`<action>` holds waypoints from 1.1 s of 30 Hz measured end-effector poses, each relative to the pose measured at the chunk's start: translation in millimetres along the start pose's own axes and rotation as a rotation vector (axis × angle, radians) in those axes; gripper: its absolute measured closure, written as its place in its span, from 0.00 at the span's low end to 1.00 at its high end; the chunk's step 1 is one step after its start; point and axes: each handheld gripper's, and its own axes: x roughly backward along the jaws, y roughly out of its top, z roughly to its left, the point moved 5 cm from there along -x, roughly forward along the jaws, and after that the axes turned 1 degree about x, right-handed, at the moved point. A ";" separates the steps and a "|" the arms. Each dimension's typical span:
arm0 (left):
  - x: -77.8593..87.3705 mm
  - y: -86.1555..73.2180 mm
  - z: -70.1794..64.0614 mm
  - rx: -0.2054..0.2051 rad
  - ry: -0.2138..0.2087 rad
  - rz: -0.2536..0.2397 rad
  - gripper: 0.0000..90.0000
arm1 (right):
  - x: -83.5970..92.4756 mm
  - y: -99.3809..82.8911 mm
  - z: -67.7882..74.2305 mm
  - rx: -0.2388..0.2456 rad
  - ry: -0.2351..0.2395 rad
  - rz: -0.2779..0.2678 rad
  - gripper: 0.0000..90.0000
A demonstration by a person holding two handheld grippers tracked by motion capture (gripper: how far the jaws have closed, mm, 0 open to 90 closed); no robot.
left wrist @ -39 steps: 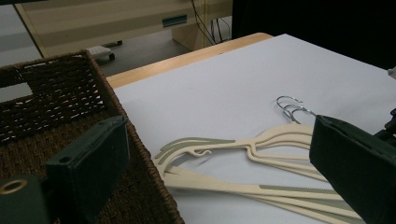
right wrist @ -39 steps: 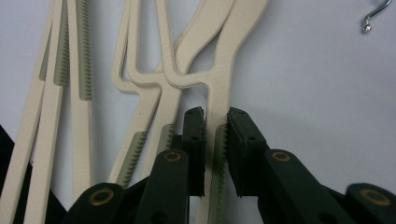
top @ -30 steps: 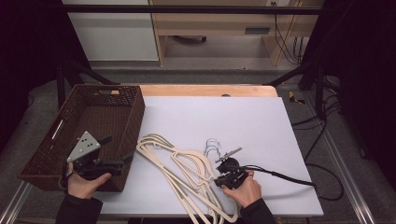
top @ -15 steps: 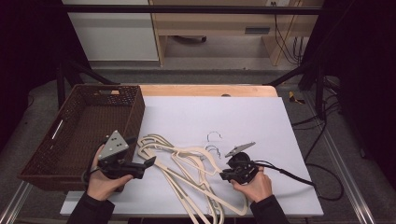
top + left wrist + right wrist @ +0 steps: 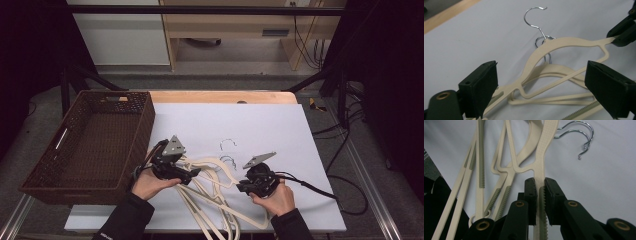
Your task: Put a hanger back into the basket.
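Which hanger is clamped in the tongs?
The top hanger, its arm pinched by the right tongs; the other hangers lie loose beneath it.

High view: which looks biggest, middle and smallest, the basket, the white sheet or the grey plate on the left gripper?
1. White sheet, biggest.
2. Wicker basket, middle.
3. Grey plate on the left gripper, smallest.

Table (image 5: 220, 96): a wooden edge is seen at its far side.
White sheet (image 5: 270, 125): most of the top is covered by it.
Wicker basket (image 5: 90, 145): it is placed at the left side.
Cream hangers (image 5: 212, 192): they are piled on the sheet, near the front edge.
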 end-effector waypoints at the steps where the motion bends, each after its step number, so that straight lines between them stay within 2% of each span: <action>1: -10.1 -1.3 2.9 -0.014 -0.004 0.026 0.14 | 0.3 -0.2 0.4 0.003 0.007 0.001 0.90; 4: -24.7 -4.8 8.6 -0.039 -0.009 0.069 0.20 | 0.9 -0.5 0.1 0.019 0.013 0.002 0.90; 7: -34.0 -8.6 14.3 -0.039 -0.015 0.099 0.24 | 1.7 -0.4 -0.1 0.023 0.011 0.000 0.90; 10: -41.7 -13.4 18.1 -0.081 -0.018 0.155 0.28 | 2.4 -0.3 0.2 0.020 0.011 0.000 0.90; 17: -62.2 -21.9 22.7 -0.130 -0.048 0.221 0.41 | 2.6 -0.4 0.2 0.032 0.012 0.001 0.90; 20: -68.8 -24.1 24.6 -0.126 -0.062 0.226 0.48 | 1.8 -0.7 -0.5 0.051 0.015 -0.001 0.90; 22: -72.8 -25.9 26.1 -0.135 -0.066 0.236 0.53 | 1.1 -0.6 0.2 0.048 0.017 0.000 0.90; 25: -75.8 -28.5 27.1 -0.125 -0.066 0.247 0.63 | 1.5 -0.6 0.2 0.051 0.017 0.000 0.90; 28: -71.7 -26.6 25.6 -0.159 -0.059 0.243 0.72 | 2.7 -0.5 -0.7 0.061 0.019 -0.007 0.89; 33: -61.1 -23.1 20.3 -0.212 -0.038 0.228 0.76 | 5.9 0.2 -1.9 0.082 0.033 -0.026 0.89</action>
